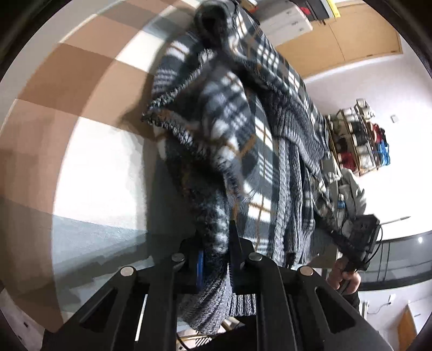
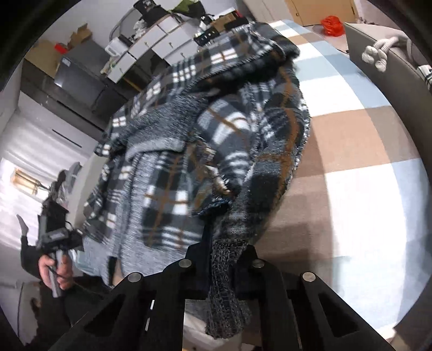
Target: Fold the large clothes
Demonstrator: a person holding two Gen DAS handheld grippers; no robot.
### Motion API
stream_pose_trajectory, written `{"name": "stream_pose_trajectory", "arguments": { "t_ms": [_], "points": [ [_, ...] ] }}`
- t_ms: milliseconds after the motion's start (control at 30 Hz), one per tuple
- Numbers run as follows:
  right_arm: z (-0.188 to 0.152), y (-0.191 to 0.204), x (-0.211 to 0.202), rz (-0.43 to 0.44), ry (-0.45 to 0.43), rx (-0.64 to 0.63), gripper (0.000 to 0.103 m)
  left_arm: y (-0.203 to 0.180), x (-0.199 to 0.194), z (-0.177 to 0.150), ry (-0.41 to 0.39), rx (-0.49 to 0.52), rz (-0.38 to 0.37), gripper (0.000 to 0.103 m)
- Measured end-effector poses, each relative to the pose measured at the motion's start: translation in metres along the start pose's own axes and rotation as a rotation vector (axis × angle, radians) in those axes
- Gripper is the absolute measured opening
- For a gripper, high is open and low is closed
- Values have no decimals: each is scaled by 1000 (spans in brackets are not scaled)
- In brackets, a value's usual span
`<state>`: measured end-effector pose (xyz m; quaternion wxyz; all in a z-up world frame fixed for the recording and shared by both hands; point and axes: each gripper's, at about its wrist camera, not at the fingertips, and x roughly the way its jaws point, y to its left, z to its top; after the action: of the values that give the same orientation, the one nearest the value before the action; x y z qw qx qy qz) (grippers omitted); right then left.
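Both grippers, left (image 1: pixel 216 259) and right (image 2: pixel 224 259), clamp the plaid jacket's (image 2: pixel 189 151) knit hem; lift evenly, keep it taut over the checked mat (image 2: pixel 351 167).

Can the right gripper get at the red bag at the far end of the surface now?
Probably not: the right gripper is shut on the plaid garment, and the red bag lies far beyond the garment.
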<state>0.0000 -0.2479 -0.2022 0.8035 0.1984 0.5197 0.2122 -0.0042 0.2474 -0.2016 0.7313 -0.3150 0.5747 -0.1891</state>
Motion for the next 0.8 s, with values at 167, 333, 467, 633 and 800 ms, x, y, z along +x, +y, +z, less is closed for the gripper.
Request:
{"name": "stream_pose_trajectory", "arguments": {
  "t_ms": [167,333,467,633,800],
  "points": [
    [-5,7,-13,13,-27,12,9,5,-10,-6,-4,-51,-81,7],
    [-18,6,-23,12,-30,18,9,6,-17,-17,37,-60,-130,6],
    [-24,0,-40,71,-10,65,9,-4,-35,-38,49,-19,-148,6],
    [-38,-5,-67,131,-3,101,9,0,-48,-74,87,-35,-214,6],
    [-29,-1,-83,213,11,138,9,-4,-54,-73,109,-55,-290,6]
  ]
}}
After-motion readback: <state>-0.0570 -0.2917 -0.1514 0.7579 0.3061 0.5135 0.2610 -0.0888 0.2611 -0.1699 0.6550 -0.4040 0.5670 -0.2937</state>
